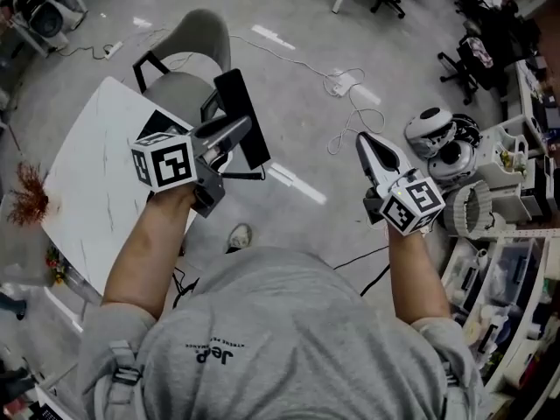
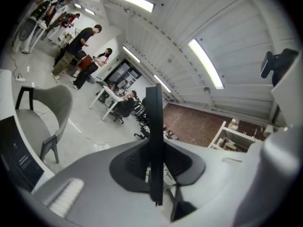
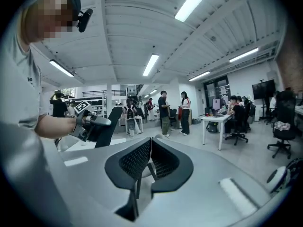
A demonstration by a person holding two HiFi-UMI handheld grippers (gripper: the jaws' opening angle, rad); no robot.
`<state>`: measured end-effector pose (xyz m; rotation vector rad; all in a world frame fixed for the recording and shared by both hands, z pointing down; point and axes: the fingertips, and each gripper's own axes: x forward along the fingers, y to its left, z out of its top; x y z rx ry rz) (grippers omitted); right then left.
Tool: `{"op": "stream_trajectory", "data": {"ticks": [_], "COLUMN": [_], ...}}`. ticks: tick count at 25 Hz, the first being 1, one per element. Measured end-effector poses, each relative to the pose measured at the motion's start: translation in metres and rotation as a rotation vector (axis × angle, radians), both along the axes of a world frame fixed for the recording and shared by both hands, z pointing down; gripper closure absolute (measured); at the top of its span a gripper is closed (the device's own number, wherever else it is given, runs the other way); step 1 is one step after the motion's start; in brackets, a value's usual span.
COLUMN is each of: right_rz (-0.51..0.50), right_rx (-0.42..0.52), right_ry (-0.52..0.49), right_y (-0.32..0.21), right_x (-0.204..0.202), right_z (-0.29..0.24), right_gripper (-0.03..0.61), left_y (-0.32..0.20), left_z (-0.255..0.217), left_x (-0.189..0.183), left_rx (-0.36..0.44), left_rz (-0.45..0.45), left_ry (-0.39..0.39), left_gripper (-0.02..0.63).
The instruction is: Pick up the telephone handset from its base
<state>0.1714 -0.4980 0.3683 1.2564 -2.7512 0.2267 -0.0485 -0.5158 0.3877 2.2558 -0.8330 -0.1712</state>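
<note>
Left hand-held gripper (image 1: pixel 241 131) pinches thin black handset (image 2: pixel 154 141) across its flat faces; likely light, rigid, slick, may pivot. Right hand-held gripper (image 3: pixel 149 157) jaws together, empty.

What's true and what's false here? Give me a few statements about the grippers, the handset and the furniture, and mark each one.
1. The left gripper grips the handset. True.
2. The right gripper is clamped on a cup. False: its jaws are together with nothing between them.
3. The handset lies flat on the table. False: it is held up in the air, clear of the table.
4. A grey chair stands by the white table. True.
</note>
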Motion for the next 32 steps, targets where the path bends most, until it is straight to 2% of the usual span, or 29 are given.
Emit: {"op": "stream_trajectory", "data": {"ticks": [9,16,25,32], "right_rz": [0.204,0.334,0.425,0.467], "right_rx": [0.081,0.138,0.202,0.235], "right_ry": [-0.034,-0.042,-0.03,-0.012], "right_y": [0.044,0.081,0.136,0.157], "right_x": [0.124,0.189,0.239,0.258], "right_z": [-0.041,-0.066,-0.11,-0.122], "right_gripper": [0.572,0.572,0.572,0.572], "left_y": [0.019,0.046,0.092,0.107], "left_z": [-0.061,-0.094,-0.127,-0.139], "left_x": [0.13,0.212,0.3,0.333], "left_rx": [0.136,0.235,0.314,0.349], "left_rz": [0.292,0.507,0.728,0.798], "left_ry": [-0.006,0.001,0.006,0.023], "left_gripper": [0.476,0.476,0.476,0.476]}}
